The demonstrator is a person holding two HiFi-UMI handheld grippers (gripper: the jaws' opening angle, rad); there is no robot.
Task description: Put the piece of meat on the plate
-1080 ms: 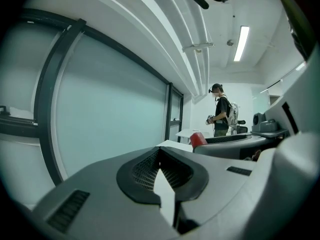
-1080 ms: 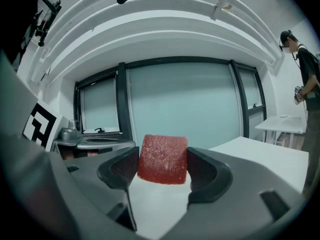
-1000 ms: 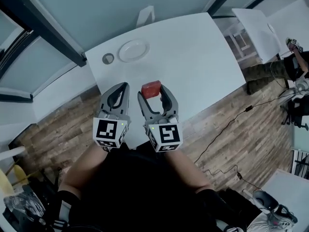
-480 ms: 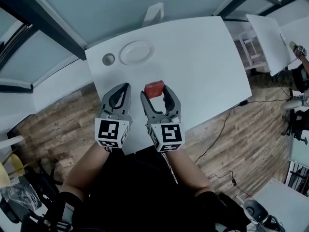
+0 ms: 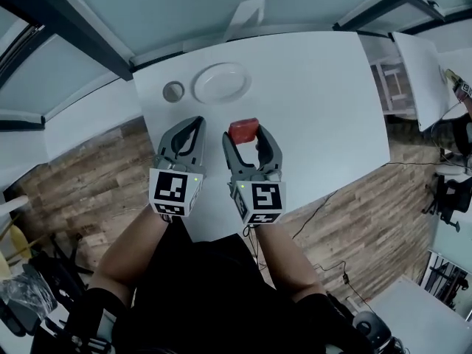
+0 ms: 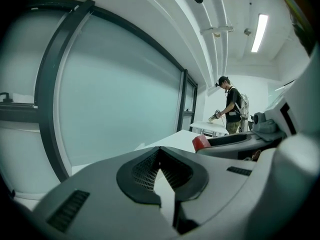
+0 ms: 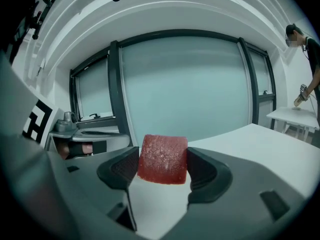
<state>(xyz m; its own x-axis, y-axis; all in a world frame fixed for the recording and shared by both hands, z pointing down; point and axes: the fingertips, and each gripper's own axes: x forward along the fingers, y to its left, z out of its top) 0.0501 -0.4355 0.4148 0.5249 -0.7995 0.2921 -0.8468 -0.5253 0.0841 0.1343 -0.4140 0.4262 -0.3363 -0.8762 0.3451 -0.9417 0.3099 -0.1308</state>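
Two tongs held over my white table (image 5: 317,109), meat in the right one.
My right tongs (image 5: 248,134) clench the red meat (image 5: 243,127) between both jaws, above the tabletop. My left tongs (image 5: 196,122) are closed on nothing, just beside them. Further along the table lies the plate (image 5: 221,82), with a small cup (image 5: 173,91) next to it.

Ahead of my right fingers (image 5: 270,144) the table (image 5: 317,109) lay open to the plate (image 5: 221,82). A small cup (image 5: 173,91) stood beside it.
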